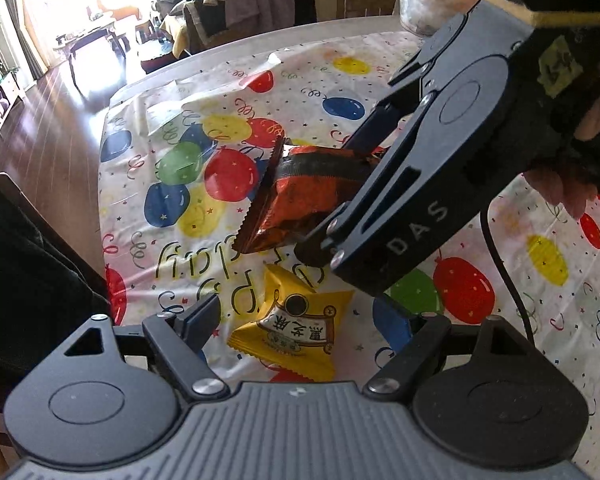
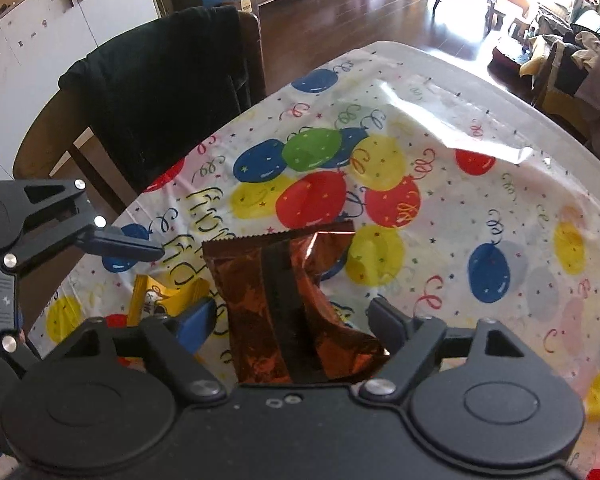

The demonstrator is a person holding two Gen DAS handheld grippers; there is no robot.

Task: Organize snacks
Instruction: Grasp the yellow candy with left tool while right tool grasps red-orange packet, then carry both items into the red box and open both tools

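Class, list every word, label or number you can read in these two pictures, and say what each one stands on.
"DAS": on the right tongs.
Chinese characters: on the yellow snack packet, upside down, too small to read.
Cursive lettering: on the balloon tablecloth, partly covered, unreadable.
Yellow sticker: marks unreadable.

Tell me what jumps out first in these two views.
The right tongs hold a crinkled orange-brown foil snack pack lifted above the balloon-print tablecloth. Below it, a yellow snack packet lies flat on the cloth between the open left tongs. A chair draped in dark fabric stands at the table's edge.
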